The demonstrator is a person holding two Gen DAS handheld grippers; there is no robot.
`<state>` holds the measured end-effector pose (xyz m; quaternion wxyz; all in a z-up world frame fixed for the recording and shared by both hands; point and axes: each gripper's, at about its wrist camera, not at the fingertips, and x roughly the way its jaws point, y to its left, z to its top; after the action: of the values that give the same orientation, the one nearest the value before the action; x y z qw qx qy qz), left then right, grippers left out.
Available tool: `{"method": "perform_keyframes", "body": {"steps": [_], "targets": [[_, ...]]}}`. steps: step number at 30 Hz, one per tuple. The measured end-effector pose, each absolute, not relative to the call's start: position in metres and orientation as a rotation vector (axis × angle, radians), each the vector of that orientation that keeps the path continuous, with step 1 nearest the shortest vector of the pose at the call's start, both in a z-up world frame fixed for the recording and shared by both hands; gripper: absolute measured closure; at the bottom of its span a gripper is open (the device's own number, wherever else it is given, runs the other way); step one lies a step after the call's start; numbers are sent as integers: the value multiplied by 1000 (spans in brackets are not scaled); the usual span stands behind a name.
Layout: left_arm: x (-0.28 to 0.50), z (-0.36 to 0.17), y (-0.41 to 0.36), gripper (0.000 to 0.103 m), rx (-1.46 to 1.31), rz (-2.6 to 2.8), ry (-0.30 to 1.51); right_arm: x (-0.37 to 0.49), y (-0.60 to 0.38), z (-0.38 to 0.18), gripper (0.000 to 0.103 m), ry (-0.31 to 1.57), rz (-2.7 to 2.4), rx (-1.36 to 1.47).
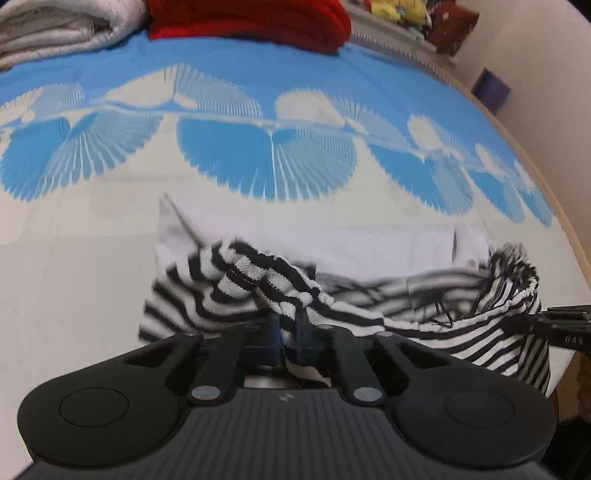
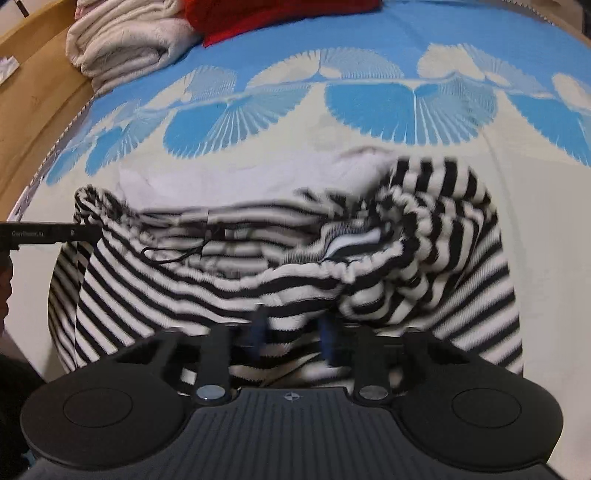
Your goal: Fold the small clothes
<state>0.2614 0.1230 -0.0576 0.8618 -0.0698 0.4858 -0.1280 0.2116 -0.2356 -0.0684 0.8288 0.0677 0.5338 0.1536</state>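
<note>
A black-and-white striped garment [image 1: 369, 306] [image 2: 258, 280] lies bunched and partly lifted over a white garment [image 1: 369, 251] [image 2: 221, 177] on the bed. My left gripper [image 1: 289, 325] is shut, with a fold of the striped cloth pinched between its blue pads near the garment's left end. My right gripper [image 2: 291, 332] has a thicker bunch of the same striped cloth clamped between its fingers at the garment's near edge. Each gripper's black tip shows at the edge of the other's view, reaching the striped cloth from the side. The picture is blurred around the cloth.
The bedspread [image 1: 258, 166] has a blue and cream fan pattern. At its far end sit a folded red cloth [image 1: 258, 18] and a folded white blanket [image 1: 55, 29] [image 2: 125, 40]. Plush toys [image 1: 399, 9] stand on a shelf. A wooden bed edge [image 2: 37, 110] runs along the left.
</note>
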Motion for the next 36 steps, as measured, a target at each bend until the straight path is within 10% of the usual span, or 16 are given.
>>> {"method": "perform_keyframes", "body": {"steps": [9, 15, 17, 25, 30, 36], "targets": [[306, -27, 143, 98, -338, -115, 764, 251, -243, -23, 99, 743, 241, 285], [335, -63, 130, 97, -277, -30, 894, 292, -214, -43, 99, 736, 164, 179], [345, -85, 129, 82, -306, -61, 1018, 308, -202, -60, 99, 802, 144, 121], [337, -53, 186, 52, -535, -111, 933, 312, -214, -81, 81, 941, 175, 108], [334, -57, 218, 51, -522, -34, 957, 289, -263, -41, 59, 725, 134, 181], [342, -81, 197, 49, -401, -124, 1053, 295, -315, -70, 58, 883, 50, 198]]}}
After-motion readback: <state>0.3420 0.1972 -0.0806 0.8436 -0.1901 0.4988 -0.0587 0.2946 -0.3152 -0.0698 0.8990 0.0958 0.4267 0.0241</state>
